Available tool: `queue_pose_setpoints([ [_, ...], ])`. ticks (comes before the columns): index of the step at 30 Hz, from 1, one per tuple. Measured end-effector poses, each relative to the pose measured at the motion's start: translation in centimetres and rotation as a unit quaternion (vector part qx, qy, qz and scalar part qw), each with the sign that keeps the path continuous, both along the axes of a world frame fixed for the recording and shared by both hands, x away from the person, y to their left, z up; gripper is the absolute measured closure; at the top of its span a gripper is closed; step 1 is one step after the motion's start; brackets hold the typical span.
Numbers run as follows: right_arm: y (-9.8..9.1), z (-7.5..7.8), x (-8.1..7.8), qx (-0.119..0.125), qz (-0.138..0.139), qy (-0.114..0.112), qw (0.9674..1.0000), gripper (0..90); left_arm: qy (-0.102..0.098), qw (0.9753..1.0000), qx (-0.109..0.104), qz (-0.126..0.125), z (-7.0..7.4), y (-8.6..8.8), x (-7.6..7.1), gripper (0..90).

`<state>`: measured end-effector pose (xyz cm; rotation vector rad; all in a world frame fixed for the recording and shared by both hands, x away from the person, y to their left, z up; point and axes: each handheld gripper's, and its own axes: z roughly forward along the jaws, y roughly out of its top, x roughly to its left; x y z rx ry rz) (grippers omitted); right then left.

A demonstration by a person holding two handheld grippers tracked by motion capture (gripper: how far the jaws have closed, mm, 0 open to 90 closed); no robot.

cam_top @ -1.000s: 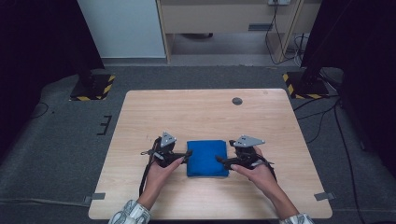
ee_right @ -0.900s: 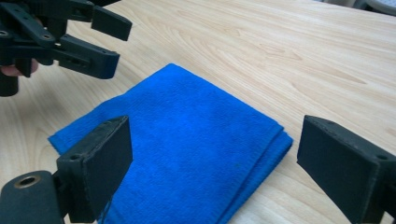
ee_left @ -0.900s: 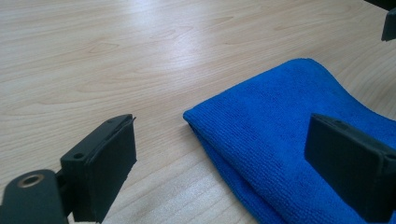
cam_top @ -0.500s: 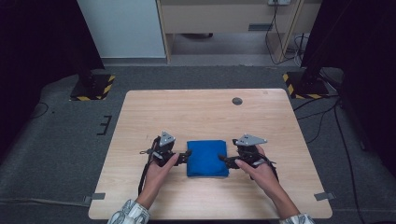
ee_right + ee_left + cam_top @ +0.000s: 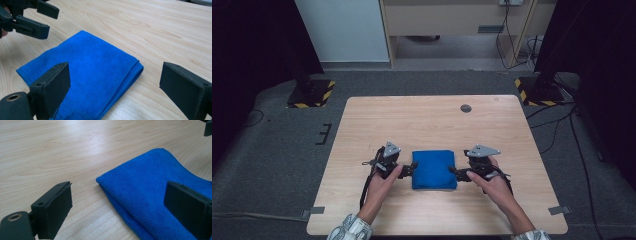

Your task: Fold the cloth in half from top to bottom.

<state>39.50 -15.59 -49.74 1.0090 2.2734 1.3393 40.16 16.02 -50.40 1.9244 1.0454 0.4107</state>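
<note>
We find the folded blue microfibre cloth (image 5: pixel 433 170) lying flat on the light wooden bench (image 5: pixel 432 120), in the near half of the top and roughly centred from side to side. In the high view, the left hand-held gripper (image 5: pixel 408 170) sits at the cloth's left edge and the right hand-held gripper (image 5: pixel 455 172) at its right edge, each held in one of the person's hands. In the left gripper view, the left hand-held gripper (image 5: pixel 120 202) has its jaws spread wide: one jaw stands over bare wood, the other over the cloth, and the cloth's rounded corner lies between them. In the right gripper view, the right hand-held gripper (image 5: pixel 115 85) is likewise spread, with one jaw over the cloth and the other over bare wood; the stitched, layered edge of the cloth runs between them. Neither pair of jaws pinches the fabric. We see open bench surface on all sides of the cloth, most of it toward the far edge, where a small dark round cap (image 5: pixel 466 108) sits well apart from the cloth. The dark grey floor (image 5: pixel 272 150) surrounds the bench.
</note>
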Motion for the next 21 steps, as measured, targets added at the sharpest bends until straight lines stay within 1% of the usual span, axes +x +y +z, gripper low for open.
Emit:
queue_pose_setpoints([
  [3,-0.5,-0.2,-0.2,-0.005,-0.007,-0.001,1.0000,9.6,0.002,1.0000,0.003,-0.003,0.0,-0.1,-0.1,7.2],
  [9,-1.4,-0.4,-0.6,-0.017,-0.007,0.002,0.9998,8.8,0.002,0.9999,0.010,-0.007,0.1,-0.2,-0.3,7.1],
  [12,-1.9,-0.5,-0.7,-0.021,-0.011,0.005,0.9997,8.8,0.001,0.9997,0.024,-0.011,0.0,0.0,-0.6,7.0],
  [13,-2.4,-0.6,-0.8,-0.022,-0.015,0.006,0.9996,8.8,0.001,0.9996,0.026,-0.010,0.0,0.1,-0.6,6.9],
  [14,-2.4,-0.6,-0.8,-0.022,-0.015,0.006,0.9996,8.8,0.001,0.9996,0.026,-0.010,0.0,0.1,-0.6,7.0],
  [19,-3.5,-0.5,-0.7,-0.019,-0.033,0.008,0.9992,8.8,0.003,0.9997,0.024,-0.001,0.0,0.8,-0.6,7.0],
  [21,-3.9,-0.6,-0.6,-0.024,-0.039,0.009,0.9989,8.8,0.004,0.9997,0.024,0.002,0.0,1.2,-0.6,6.9],
])
